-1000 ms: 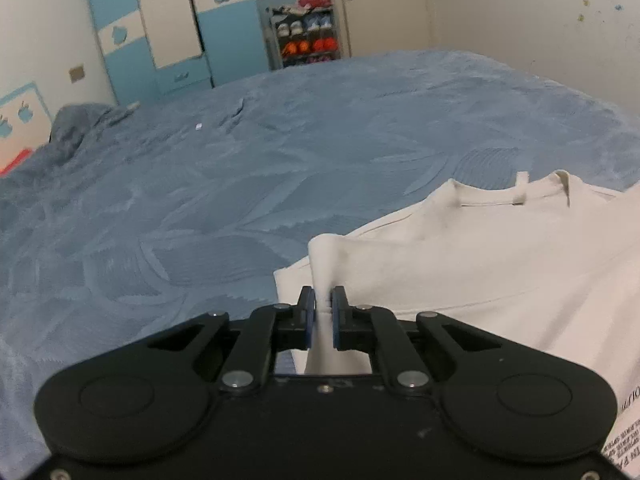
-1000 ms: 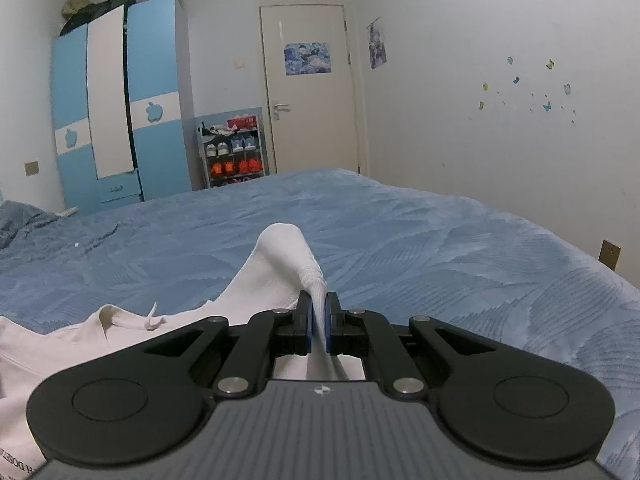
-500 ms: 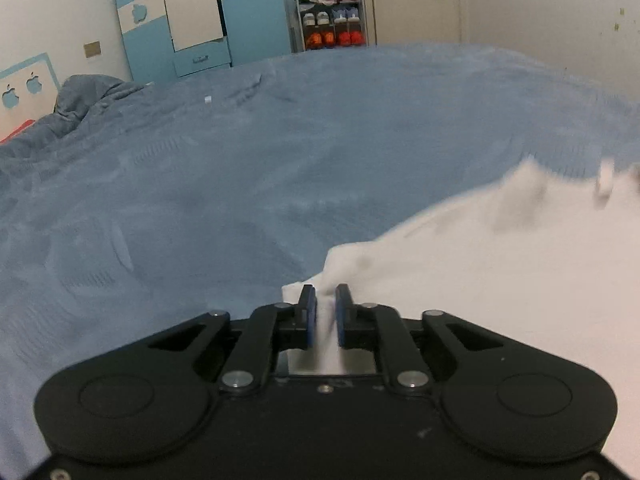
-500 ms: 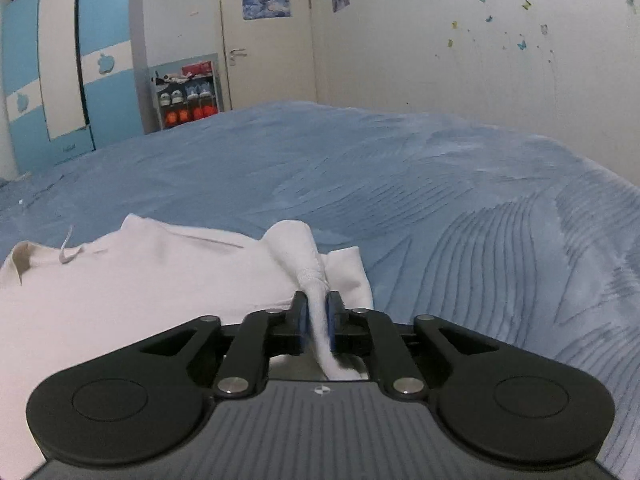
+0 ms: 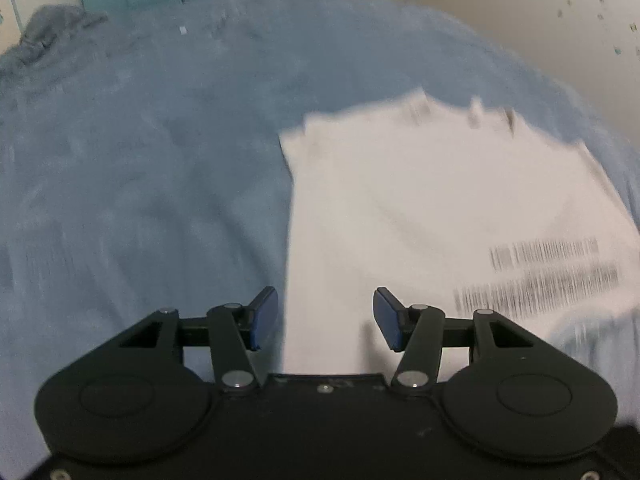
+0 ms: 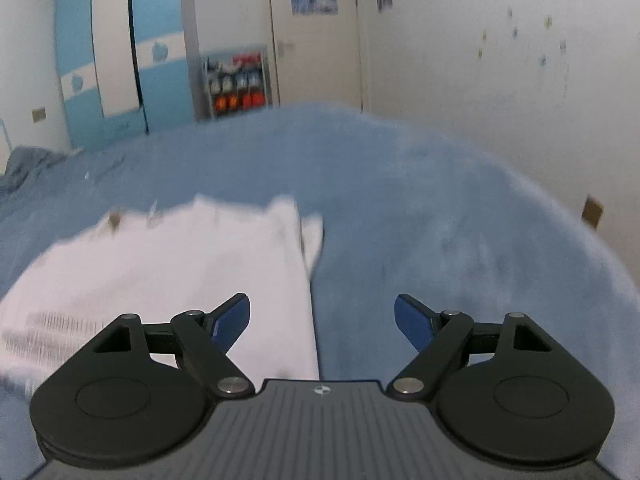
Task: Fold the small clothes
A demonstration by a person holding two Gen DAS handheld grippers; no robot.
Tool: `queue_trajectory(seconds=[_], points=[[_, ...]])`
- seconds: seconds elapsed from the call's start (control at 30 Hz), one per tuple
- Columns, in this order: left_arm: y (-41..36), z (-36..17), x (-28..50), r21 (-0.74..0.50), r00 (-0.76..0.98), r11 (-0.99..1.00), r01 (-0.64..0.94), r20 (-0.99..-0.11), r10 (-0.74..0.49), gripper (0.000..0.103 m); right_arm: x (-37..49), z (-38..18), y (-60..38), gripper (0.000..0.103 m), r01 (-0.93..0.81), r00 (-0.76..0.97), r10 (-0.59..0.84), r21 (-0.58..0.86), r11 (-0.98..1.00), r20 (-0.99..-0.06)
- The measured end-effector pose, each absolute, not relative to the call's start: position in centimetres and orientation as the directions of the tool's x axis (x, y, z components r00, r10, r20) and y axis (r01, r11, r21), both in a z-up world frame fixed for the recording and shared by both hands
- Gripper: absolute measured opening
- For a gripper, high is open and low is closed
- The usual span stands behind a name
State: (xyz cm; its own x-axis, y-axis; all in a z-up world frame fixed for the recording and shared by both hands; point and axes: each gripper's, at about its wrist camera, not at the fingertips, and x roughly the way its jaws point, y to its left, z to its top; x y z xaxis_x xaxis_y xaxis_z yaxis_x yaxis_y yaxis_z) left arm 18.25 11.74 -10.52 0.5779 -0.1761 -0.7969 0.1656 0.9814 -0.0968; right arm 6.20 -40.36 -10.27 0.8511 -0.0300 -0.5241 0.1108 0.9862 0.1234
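Bed [image 5: 140, 160] bears blurry, seemingly flat shirt [image 5: 420, 200].

I take the shirt [image 5: 432, 208] as my landmark: it lies flat on the bed [image 5: 152, 168], its neck end pointing away from me toward the far wall. My left gripper [image 5: 325, 322] hangs over the shirt's left edge, jaws wide apart, one finger over the bed cover and the other over the cloth. My right gripper [image 6: 322, 326] straddles the shirt's right edge [image 6: 308, 280] the same way, jaws spread. A folded sleeve [image 6: 312, 232] sticks out just right of the shirt near its far end. Behind the shirt, past the bed, stand the wardrobe [image 6: 120, 80] and a shoe rack [image 6: 236, 80], with the door [image 6: 316, 40] to the rack's right.
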Motion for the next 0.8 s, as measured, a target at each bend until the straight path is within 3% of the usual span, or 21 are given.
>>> queue_trajectory(seconds=[0.13, 0.2, 0.23, 0.3, 0.33, 0.37, 0.43, 0.6, 0.73, 0.8], points=[[11.3, -14.1, 17.1, -0.100, 0.525, 0.990, 0.100, -0.840, -0.138, 0.060, 6.0, -13.3, -40.3, 0.093, 0.129, 0.761, 0.057, 0.237, 0.963, -0.646], [11.8, -15.0, 17.2, -0.156, 0.532, 0.986, 0.054, -0.831, -0.160, 0.057, 5.9, -14.3, -39.7, 0.092, 0.152, 0.758, 0.052, 0.254, 0.955, -0.650], [11.9, -15.2, 17.5, -0.174, 0.528, 0.983, 0.057, -0.831, -0.178, 0.053, 6.0, -14.4, -39.4, 0.061, 0.158, 0.767, 0.036, 0.242, 0.957, -0.641], [12.0, -14.9, 17.9, -0.189, 0.533, 0.979, 0.071, -0.823, -0.197, 0.024, 6.5, -14.0, -39.1, 0.015, 0.182, 0.765, -0.009, 0.202, 0.962, -0.644], [12.1, -14.4, 17.9, -0.194, 0.539, 0.979, 0.066, -0.818, -0.199, 0.019, 6.5, -13.5, -39.3, 0.009, 0.184, 0.769, 0.000, 0.221, 0.958, -0.639], [12.1, -13.6, 17.7, -0.185, 0.555, 0.981, 0.061, -0.810, -0.188, 0.012, 6.0, -12.7, -39.7, 0.006, 0.185, 0.785, 0.012, 0.253, 0.950, -0.620], [11.9, -11.5, 16.7, -0.167, 0.597, 0.983, 0.072, -0.782, -0.177, 0.010, 4.7, -10.6, -40.4, 0.005, 0.131, 0.825, 0.068, 0.306, 0.943, -0.561], [11.8, -5.4, 13.4, -0.193, 0.694, 0.977, 0.096, -0.691, -0.204, 0.006, 2.6, -5.2, -39.9, 0.004, 0.077, 0.865, 0.069, 0.269, 0.960, -0.497], [11.0, -2.3, 10.1, -0.193, 0.728, 0.975, 0.113, -0.652, -0.213, 0.006, 0.9, -4.3, -40.2, 0.004, 0.118, 0.865, 0.017, 0.237, 0.964, -0.501], [11.8, -2.9, 8.4, -0.257, 0.714, 0.962, 0.089, -0.657, -0.242, 0.006, 1.0, -6.0, -41.2, 0.004, 0.153, 0.844, -0.004, 0.233, 0.960, -0.536]])
